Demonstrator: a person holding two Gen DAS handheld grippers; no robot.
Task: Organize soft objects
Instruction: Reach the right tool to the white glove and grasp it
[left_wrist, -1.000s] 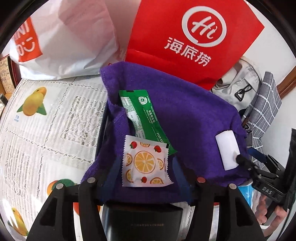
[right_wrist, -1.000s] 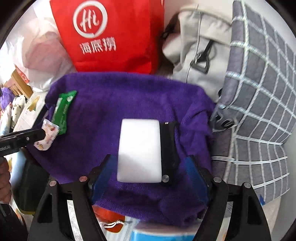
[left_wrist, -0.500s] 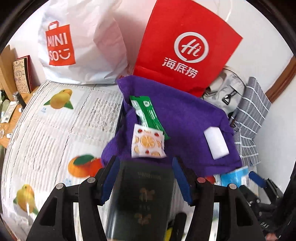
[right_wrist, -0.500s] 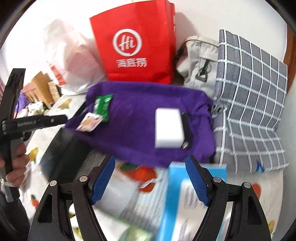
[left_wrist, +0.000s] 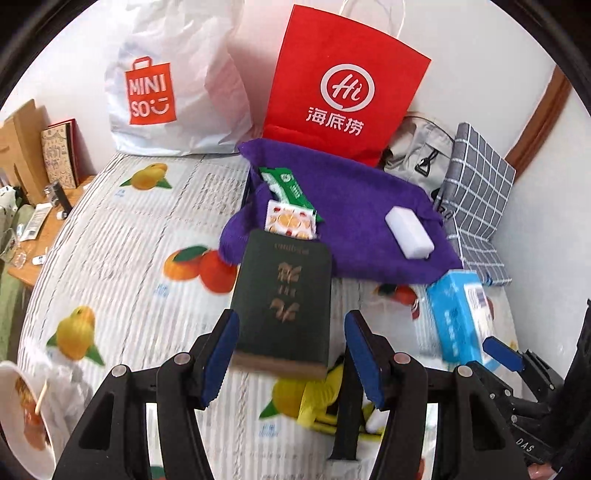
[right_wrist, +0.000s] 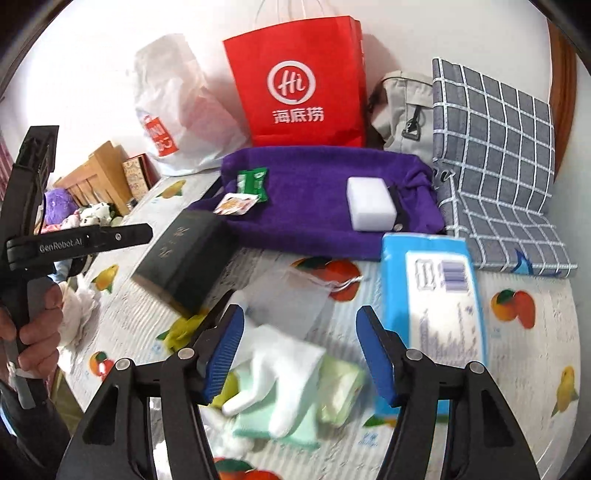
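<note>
A purple towel (left_wrist: 354, 206) (right_wrist: 317, 206) lies at the back of the table. On it sit a white sponge (left_wrist: 409, 236) (right_wrist: 371, 208), a green packet (left_wrist: 290, 192) (right_wrist: 253, 182) and an orange-print sachet (left_wrist: 290, 221) (right_wrist: 235, 204). My left gripper (left_wrist: 288, 362) is open and empty, with a dark green book (left_wrist: 284, 299) (right_wrist: 183, 254) just past its fingertips. My right gripper (right_wrist: 299, 354) is open and empty above a white glove (right_wrist: 280, 373) and pale green cloth (right_wrist: 280, 424).
A blue tissue pack (left_wrist: 461, 314) (right_wrist: 432, 302) lies right of centre. A red paper bag (left_wrist: 343, 88), a white Miniso bag (left_wrist: 173, 85), a grey bag (right_wrist: 402, 110) and a checked cushion (right_wrist: 495, 166) stand along the back wall. A yellow glove (left_wrist: 314, 398) lies near me.
Both grippers have pulled back from the purple towel toward the near side of the table. The sponge and sachets stay on the towel; book, tissue pack and gloves have come into view.
</note>
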